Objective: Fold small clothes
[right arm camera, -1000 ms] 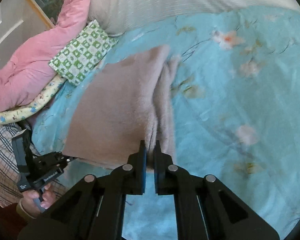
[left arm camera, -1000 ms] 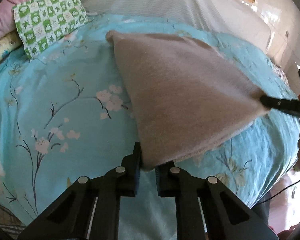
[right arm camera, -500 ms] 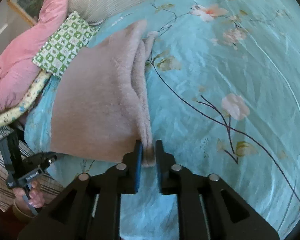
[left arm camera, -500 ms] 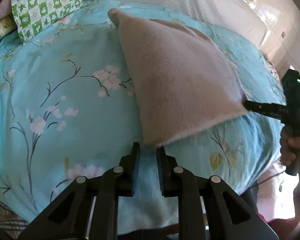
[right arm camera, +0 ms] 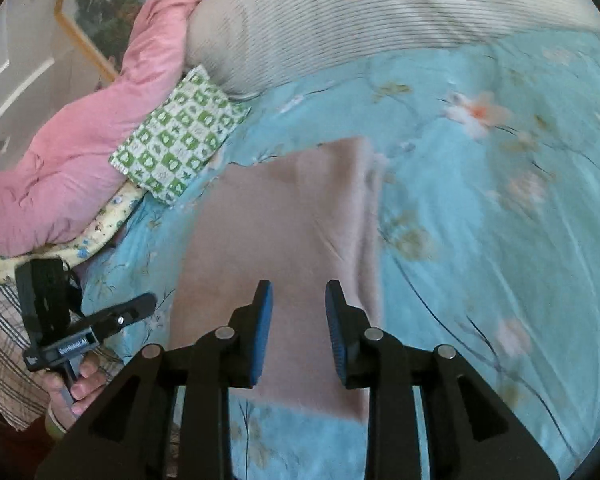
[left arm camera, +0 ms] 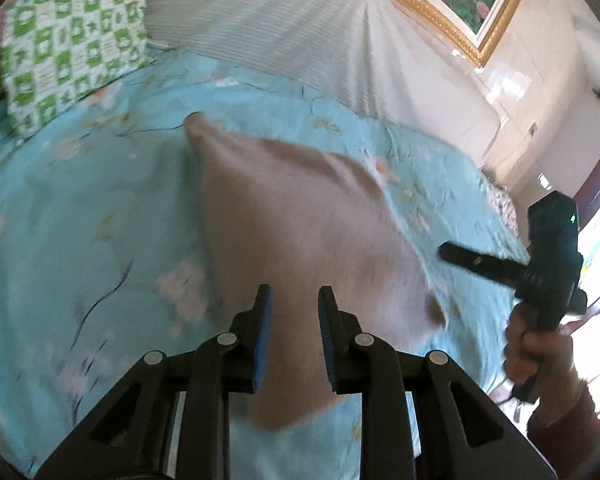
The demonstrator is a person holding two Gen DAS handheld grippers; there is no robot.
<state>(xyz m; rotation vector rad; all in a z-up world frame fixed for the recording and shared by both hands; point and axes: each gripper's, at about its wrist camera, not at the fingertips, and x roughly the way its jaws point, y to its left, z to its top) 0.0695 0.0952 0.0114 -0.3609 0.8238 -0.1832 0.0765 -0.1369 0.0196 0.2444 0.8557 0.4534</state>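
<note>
Left gripper [left arm camera: 291, 298] held over the near end of the beige cloth [left arm camera: 300, 240], jaws spread apart with a clear gap, blue pads [left arm camera: 265, 332] facing each other, nothing between them but cloth seen below; contact with the fabric not discernible through the blur. Right gripper [right arm camera: 298, 294] likewise parted, pads [right arm camera: 260, 332] wide of each other, empty, poised above the near part of the same cloth [right arm camera: 284, 232].

Cloth lying flat on the turquoise floral bedspread [left arm camera: 80, 220], folded, with a doubled edge along its right side in the right wrist view and a narrow corner pointing to the far end of the bed. Near edge of the cloth just beyond both sets of fingers.

Right gripper also visible at the right of the left wrist view [left arm camera: 446, 249], just beside the cloth's right corner, apart from it. Green checked pillow [right arm camera: 180, 136] far left, pink quilt [right arm camera: 72, 160] behind it, striped bolster [left arm camera: 280, 32] along the far side.
</note>
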